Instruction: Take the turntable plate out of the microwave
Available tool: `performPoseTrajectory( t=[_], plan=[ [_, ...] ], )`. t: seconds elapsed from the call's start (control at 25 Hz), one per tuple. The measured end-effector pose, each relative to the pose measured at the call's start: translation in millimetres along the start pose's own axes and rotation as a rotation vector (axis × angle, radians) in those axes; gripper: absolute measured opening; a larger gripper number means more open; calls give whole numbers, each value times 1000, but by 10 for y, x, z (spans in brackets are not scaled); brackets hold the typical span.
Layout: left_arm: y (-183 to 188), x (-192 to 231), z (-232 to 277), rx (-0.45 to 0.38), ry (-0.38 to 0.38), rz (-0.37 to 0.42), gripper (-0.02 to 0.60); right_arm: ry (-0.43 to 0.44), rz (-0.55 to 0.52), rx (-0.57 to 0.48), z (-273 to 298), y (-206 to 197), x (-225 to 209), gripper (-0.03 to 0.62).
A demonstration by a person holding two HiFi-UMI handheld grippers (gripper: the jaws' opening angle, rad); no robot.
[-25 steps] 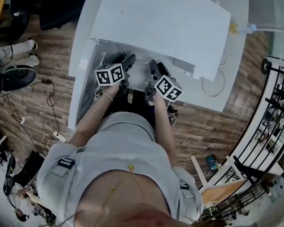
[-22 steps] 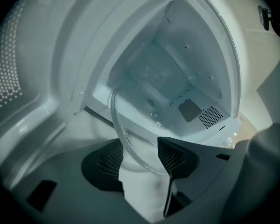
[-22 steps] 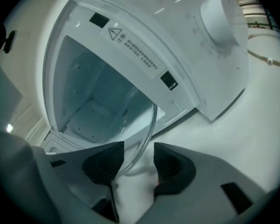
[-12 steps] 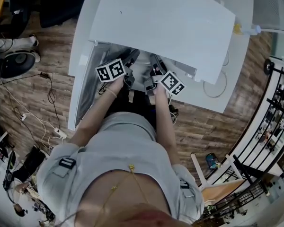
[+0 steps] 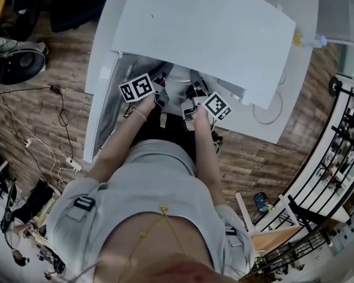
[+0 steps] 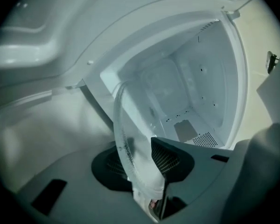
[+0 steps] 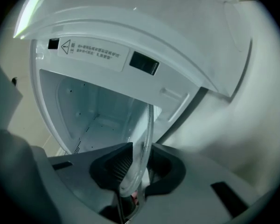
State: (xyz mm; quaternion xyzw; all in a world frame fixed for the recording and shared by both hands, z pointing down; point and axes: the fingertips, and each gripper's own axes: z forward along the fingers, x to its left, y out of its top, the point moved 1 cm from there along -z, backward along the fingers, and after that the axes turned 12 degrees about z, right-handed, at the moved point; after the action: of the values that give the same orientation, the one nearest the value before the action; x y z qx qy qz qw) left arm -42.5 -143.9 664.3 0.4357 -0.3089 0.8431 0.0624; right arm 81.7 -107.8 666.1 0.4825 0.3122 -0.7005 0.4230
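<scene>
Head view, microwave [image 5: 212, 28] top hiding turntable plate [image 6: 130, 157] (clear glass, faint)

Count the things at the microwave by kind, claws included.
microwave: 1
turntable plate: 1
claws: 2, left claw and right claw, each just closed further with the turntable plate between its pads
total: 4

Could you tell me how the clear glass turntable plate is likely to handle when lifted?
The clear round glass turntable plate shows a stiff, unbent rim, so it probably won't flex. Its smooth, glossy surface is likely slippery. Being thin glass, it could chip if knocked against the white microwave frame.
</scene>
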Motion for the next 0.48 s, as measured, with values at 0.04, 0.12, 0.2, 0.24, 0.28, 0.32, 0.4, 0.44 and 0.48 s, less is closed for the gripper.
performPoseTrajectory(
  t=[0.04,0.12,0.2,0.24,0.28,0.32,0.4,0.44,0.48],
  plan=[
    [-16,-1,-20,-2,-4,-2,143,1,-1,3,-15,-13,-4,84],
    [-57,-3,-74,-3,-10,-4,140,2,5,13,-53,-57,-10,83],
    [-92,-17,-130,-6,-16,2,137,4,17,20,-102,-101,-15,81],
    [-98,-31,-154,-9,-20,9,133,5,21,19,-122,-115,-11,81],
    [-97,-44,-171,-12,-24,15,129,5,22,18,-135,-121,-4,81],
    [-94,-53,-181,-15,-27,15,127,4,23,18,-140,-123,0,81],
    [-98,-56,-188,-22,-34,1,118,5,22,21,-140,-119,-4,83],
    [-103,-55,-191,-27,-39,-8,113,6,20,23,-141,-117,-8,83],
    [-110,-56,-198,-33,-45,-21,109,6,13,25,-147,-118,-8,83]
  ],
)
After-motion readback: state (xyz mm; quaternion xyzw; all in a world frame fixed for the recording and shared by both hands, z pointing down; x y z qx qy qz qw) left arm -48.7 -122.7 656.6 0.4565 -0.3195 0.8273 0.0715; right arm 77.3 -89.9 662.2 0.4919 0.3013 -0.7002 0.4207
